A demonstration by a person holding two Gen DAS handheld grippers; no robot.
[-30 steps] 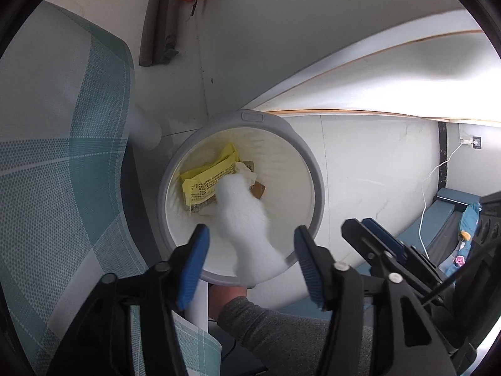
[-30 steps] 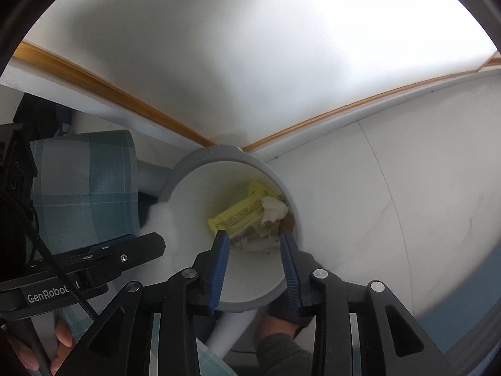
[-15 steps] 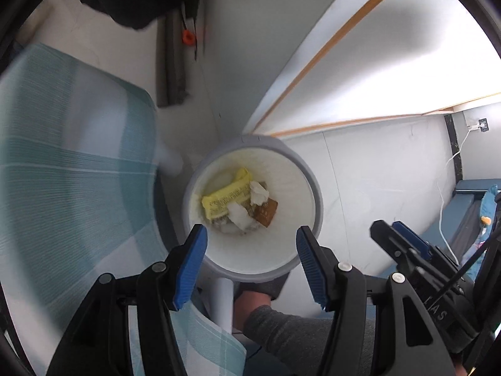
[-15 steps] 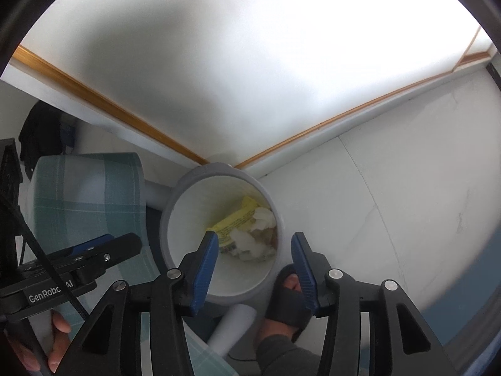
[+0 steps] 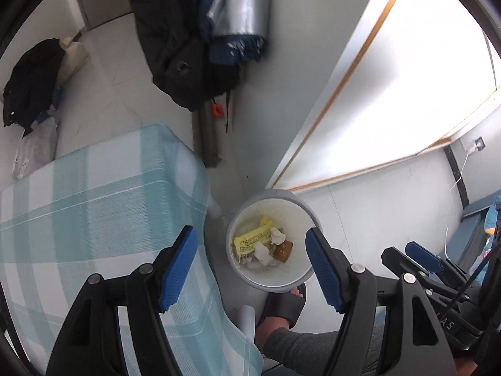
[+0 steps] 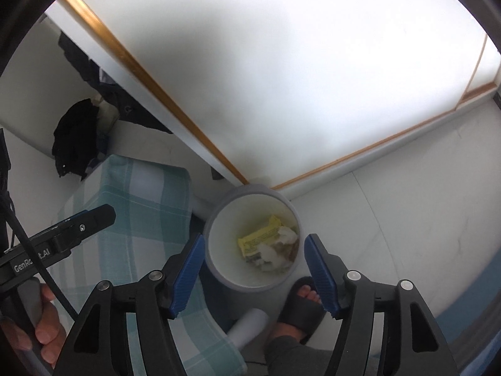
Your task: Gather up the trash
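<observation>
Both grippers hang over the waste bin [image 5: 271, 240], which stands on the floor at the desk [image 5: 407, 94] corner with wrappers and tissues [image 5: 261, 247] inside. The left gripper [image 5: 250, 264] and right gripper [image 6: 254, 272] have just been opening, jaws wide with nothing between them, the bin directly below both.

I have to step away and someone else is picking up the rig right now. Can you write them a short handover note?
Left tool: open, nothing between its pads; jaws have just been opening.
Right tool: open and empty; jaws have just been opening.
Both hang above the white trash bin, which stands on the floor beside the checked cloth and the person's sandalled foot.
Done: a yellow wrapper, crumpled white tissues and a brown scrap lie in the bin.
Left: no more loose trash shows in either view; look around before picking again.
</observation>
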